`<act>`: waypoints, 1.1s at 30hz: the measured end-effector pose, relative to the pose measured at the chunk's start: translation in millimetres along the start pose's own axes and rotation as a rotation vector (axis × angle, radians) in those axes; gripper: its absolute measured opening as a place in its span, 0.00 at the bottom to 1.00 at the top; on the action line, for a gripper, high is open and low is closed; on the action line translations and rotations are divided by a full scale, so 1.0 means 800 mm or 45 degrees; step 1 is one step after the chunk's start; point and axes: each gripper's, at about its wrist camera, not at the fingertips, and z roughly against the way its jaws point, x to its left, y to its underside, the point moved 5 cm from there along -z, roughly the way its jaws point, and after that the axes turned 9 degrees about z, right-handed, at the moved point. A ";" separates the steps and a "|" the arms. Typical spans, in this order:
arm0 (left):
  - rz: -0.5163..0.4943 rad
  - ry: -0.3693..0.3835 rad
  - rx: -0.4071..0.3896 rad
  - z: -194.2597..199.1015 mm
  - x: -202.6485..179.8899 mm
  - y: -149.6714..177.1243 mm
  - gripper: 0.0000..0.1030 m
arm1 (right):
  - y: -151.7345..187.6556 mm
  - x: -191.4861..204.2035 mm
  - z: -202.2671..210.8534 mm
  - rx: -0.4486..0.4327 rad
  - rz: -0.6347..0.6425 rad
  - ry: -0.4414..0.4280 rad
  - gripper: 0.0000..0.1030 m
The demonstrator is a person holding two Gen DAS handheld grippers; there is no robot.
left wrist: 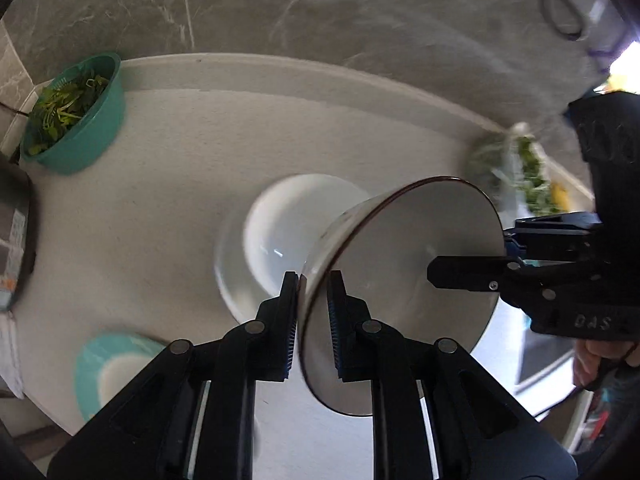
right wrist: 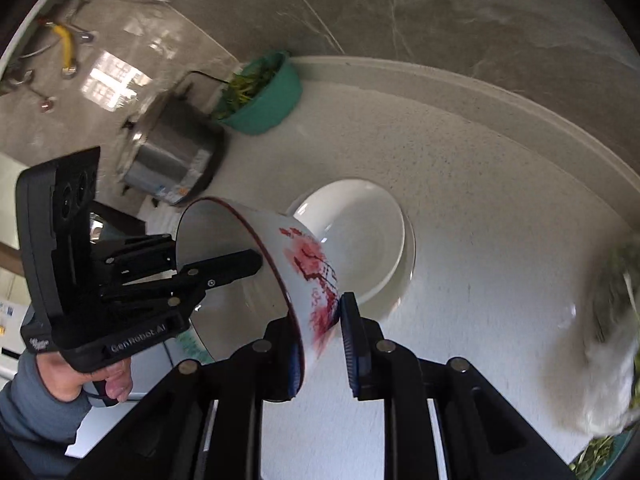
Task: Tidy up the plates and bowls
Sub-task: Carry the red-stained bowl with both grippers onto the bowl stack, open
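The red-patterned bowl (right wrist: 308,276) is pinched at opposite rim edges by the left claw (left wrist: 314,320) and right claw (right wrist: 322,344), held mid-frame above the white stack (right wrist: 360,240) on the surface (left wrist: 168,184); nesting judged pending, teal bowl (left wrist: 108,368) unsorted at lower left.

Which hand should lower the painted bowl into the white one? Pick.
Right, marginally: left gripper and right gripper both clamp the painted bowl by its rim, but the white bowl lies straight beyond the right one.

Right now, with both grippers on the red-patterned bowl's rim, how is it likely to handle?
The red-patterned bowl looks glazed and rigid, so probably slippery and breakable. The left gripper and right gripper pinch only thin rim; held tilted, it could pivot.
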 end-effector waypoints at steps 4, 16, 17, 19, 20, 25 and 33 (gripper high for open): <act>-0.007 -0.036 0.059 -0.045 0.012 -0.028 0.15 | -0.014 -0.018 -0.036 0.059 -0.042 0.018 0.19; -0.050 -0.048 0.146 -0.098 0.023 -0.058 0.15 | -0.019 -0.060 -0.065 0.117 -0.123 0.041 0.19; -0.054 -0.046 0.147 -0.100 0.024 -0.061 0.15 | -0.020 -0.059 -0.066 0.117 -0.125 0.042 0.19; -0.055 -0.041 0.150 -0.103 0.021 -0.058 0.16 | -0.022 -0.060 -0.066 0.119 -0.119 0.052 0.19; -0.052 -0.039 0.152 -0.104 0.021 -0.059 0.16 | -0.024 -0.059 -0.066 0.122 -0.110 0.058 0.19; -0.054 -0.039 0.146 -0.107 0.015 -0.045 0.18 | -0.026 -0.054 -0.066 0.130 -0.076 0.091 0.20; -0.042 -0.015 0.144 -0.109 0.012 -0.039 0.22 | -0.023 -0.059 -0.058 0.103 -0.144 0.061 0.23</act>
